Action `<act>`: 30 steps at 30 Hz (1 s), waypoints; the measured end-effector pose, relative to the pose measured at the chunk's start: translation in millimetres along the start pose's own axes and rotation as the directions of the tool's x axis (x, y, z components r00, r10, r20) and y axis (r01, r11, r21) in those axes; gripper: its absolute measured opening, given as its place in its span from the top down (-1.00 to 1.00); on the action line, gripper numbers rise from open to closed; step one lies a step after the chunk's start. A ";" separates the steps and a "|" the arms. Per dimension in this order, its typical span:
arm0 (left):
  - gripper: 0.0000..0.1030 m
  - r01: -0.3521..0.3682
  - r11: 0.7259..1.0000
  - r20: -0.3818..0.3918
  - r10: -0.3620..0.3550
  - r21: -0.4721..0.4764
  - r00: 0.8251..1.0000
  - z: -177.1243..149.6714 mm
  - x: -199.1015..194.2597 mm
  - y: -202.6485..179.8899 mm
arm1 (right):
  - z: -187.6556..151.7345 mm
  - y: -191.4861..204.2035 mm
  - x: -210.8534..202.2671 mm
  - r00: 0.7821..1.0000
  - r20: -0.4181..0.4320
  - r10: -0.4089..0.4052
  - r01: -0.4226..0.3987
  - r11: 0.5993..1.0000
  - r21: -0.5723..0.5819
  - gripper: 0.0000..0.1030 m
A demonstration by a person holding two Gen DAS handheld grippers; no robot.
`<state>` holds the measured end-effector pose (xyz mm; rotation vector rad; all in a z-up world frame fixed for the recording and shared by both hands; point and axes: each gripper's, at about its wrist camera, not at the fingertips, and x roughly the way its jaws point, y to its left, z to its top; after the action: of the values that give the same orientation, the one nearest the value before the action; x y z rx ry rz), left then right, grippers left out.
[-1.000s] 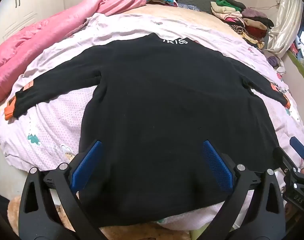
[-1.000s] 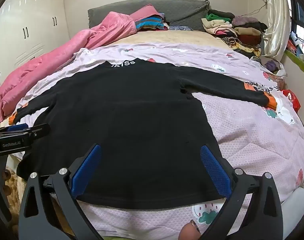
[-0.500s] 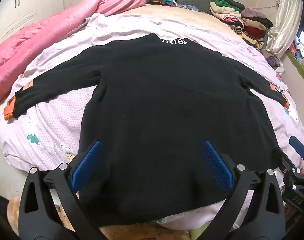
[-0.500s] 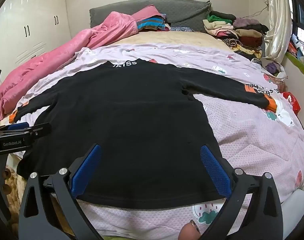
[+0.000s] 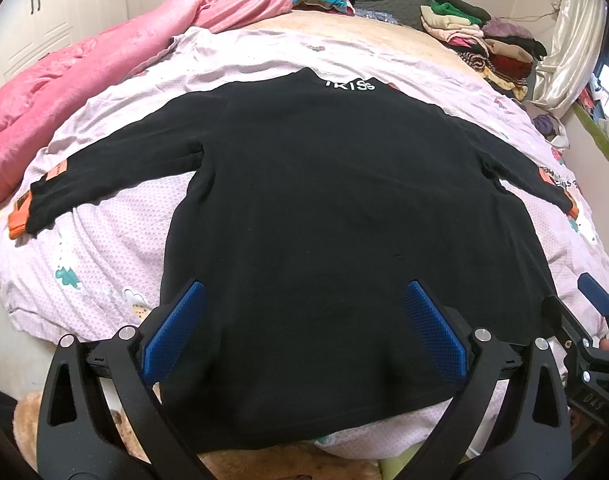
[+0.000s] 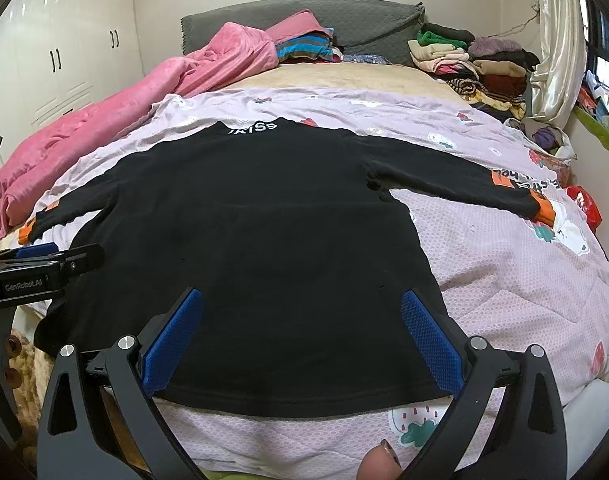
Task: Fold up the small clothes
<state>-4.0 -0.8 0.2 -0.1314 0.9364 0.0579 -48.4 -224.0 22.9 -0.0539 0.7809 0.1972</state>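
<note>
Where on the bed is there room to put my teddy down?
Bare pink quilt lies right of the black top, below its right sleeve. A smaller patch sits under the left sleeve. The tan sheet near the headboard is free too. The clothes pile and pink blanket crowd the edges.

Left two-finger gripper of black plastic with blue textured pads (image 5: 302, 326): jaws spread wide, nothing between them, fingers pointing forward and slightly downward. Right two-finger gripper of the same black-and-blue build (image 6: 301, 330): jaws likewise spread wide and empty, held level with its partner. The two tools are side by side, each visible at the edge of the other's view. A fingertip of the person's hand (image 6: 378, 462) shows beneath the right gripper, at the lower frame edge.
</note>
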 end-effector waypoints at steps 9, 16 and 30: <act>-0.82 0.004 1.000 -0.001 -0.004 -0.005 1.000 0.9 -0.9 2.1 | 0.0 -0.1 -1.2 1.000 0.006 -0.002 0.002 1.000 0.001 -0.92; -0.82 0.008 1.000 0.003 -0.008 -0.002 1.000 0.5 -2.1 3.8 | 0.2 -0.1 -2.4 1.000 0.009 -0.007 0.007 1.000 -0.001 -0.92; -0.82 0.007 1.000 0.006 -0.007 0.003 1.000 0.0 -1.3 0.7 | 1.8 1.5 -6.1 1.000 0.016 -0.009 0.009 1.000 -0.005 -0.92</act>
<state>-4.8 0.0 1.1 -0.1315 0.9296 0.0508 -51.7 -223.2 28.5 -0.0612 0.7639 0.1908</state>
